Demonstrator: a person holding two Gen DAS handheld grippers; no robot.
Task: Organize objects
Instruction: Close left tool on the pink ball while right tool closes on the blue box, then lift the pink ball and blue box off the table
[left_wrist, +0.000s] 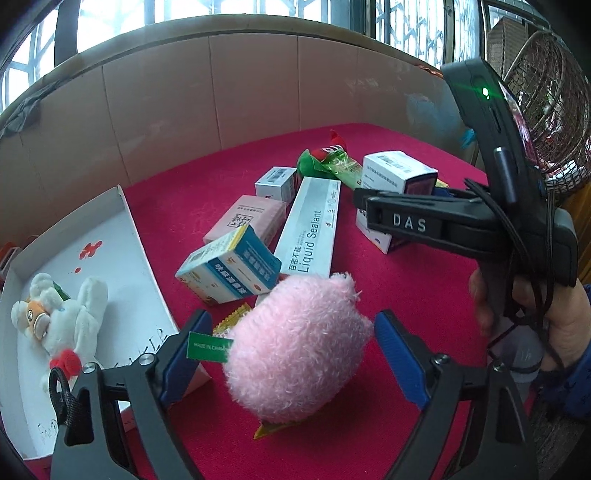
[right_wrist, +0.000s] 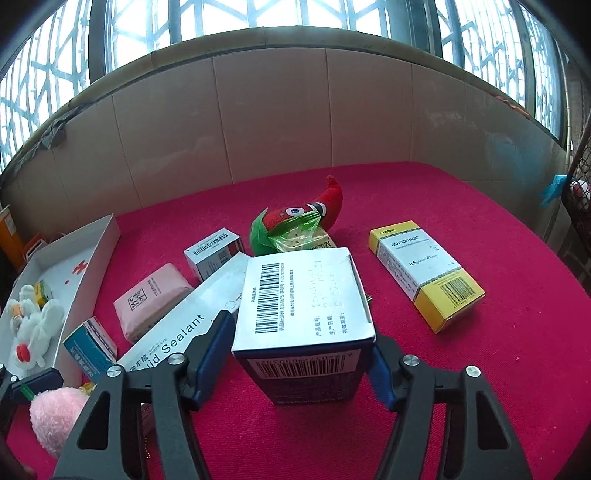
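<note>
My left gripper (left_wrist: 291, 350) stands open around a pink plush toy (left_wrist: 295, 343) that rests on the red cloth; a gap shows at the right pad (left_wrist: 399, 358). Its green tag (left_wrist: 208, 347) lies by the left pad. The pink plush also shows in the right wrist view (right_wrist: 55, 413). My right gripper (right_wrist: 301, 354) is shut on a white and dark blue medicine box (right_wrist: 303, 314), held above the cloth. That box also shows in the left wrist view (left_wrist: 399, 171). A white tray (left_wrist: 122, 258) at the left holds a white plush animal (left_wrist: 62, 321).
On the red cloth (right_wrist: 480, 369) lie a Liquid Sealant box (left_wrist: 314, 229), a pink packet (left_wrist: 247, 221), a blue and white box (left_wrist: 229, 269), a small white box (left_wrist: 277, 182), a red and green plush (right_wrist: 306, 214) and a yellow Glucophage box (right_wrist: 424, 273). Cardboard walls stand behind.
</note>
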